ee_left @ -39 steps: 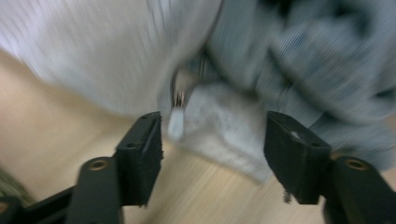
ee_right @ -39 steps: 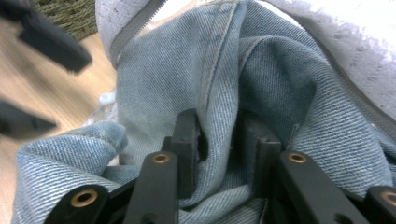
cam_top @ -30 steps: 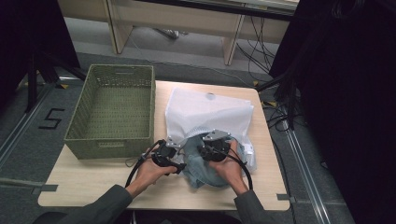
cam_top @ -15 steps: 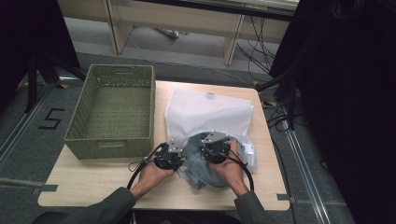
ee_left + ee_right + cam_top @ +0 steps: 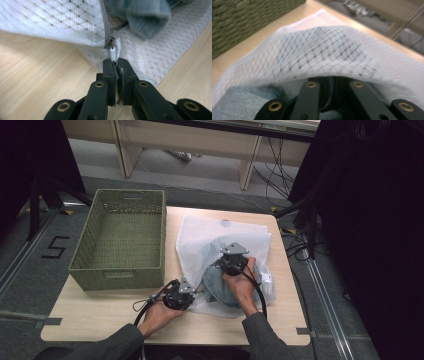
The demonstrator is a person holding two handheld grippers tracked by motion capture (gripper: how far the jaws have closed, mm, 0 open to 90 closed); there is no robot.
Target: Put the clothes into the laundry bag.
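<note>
Left claw [image 5: 116,65] clamped on zipper pull [image 5: 113,53] of mesh bag [image 5: 220,232]. Right claw [image 5: 231,265] pinching bag mesh over denim [image 5: 220,287]. Risk: pull slipping free, or zipper snagging denim.

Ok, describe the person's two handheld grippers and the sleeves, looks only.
The left gripper has two black jaws with flat pads, jointed by links with brass-coloured rivets. The right gripper is black too, topped by a grey three-cornered plate. A black cable trails from each. The sleeves are dark grey-green.

Left gripper [image 5: 186,292] low, jaws clamped together, right gripper [image 5: 231,262] ahead, jaws having just eased apart
</note>
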